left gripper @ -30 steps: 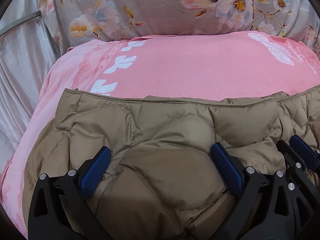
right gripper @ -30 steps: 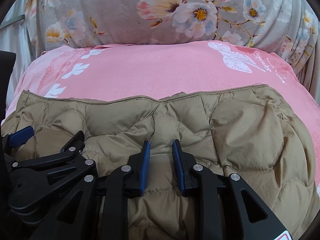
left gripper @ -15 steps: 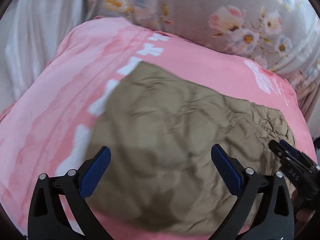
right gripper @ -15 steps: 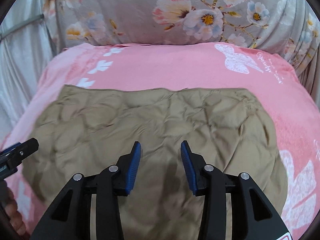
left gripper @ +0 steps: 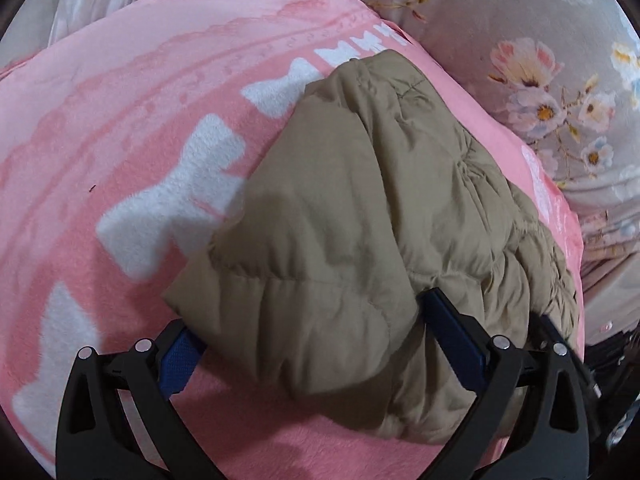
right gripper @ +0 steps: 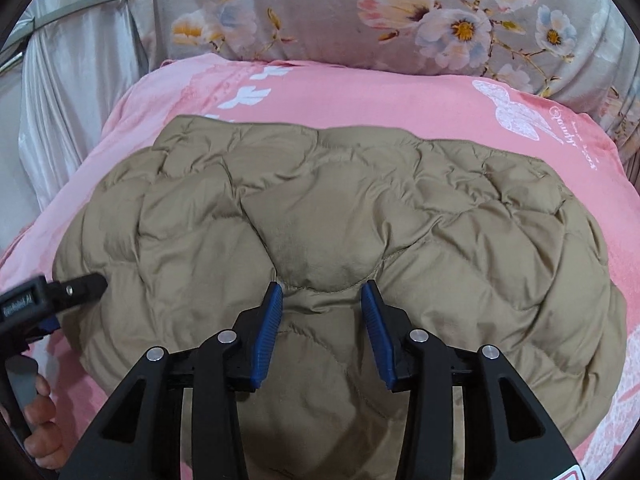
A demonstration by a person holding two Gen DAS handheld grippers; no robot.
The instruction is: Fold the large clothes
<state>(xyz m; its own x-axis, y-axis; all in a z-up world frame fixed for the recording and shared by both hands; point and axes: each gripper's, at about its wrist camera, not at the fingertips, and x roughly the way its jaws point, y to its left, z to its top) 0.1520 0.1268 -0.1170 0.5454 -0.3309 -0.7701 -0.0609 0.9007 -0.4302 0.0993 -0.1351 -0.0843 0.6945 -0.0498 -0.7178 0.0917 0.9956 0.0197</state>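
Tan quilted puffer jacket (right gripper: 340,216) looked light, soft, springy; best pinched at hem; left gripper (left gripper: 320,340) and right gripper (right gripper: 322,300) gaped, holding nothing.

both handheld rigs same build: matte black plastic left gripper (left gripper: 316,348) and right gripper (right gripper: 322,330), open triangular cutouts in the finger arms, round silver screw heads at the pivots, ribbed royal-blue rubber pads (right gripper: 266,338) on the inner faces. left unit's side has small white lettering, too blurred to read. red-and-white sticker corner low on right unit
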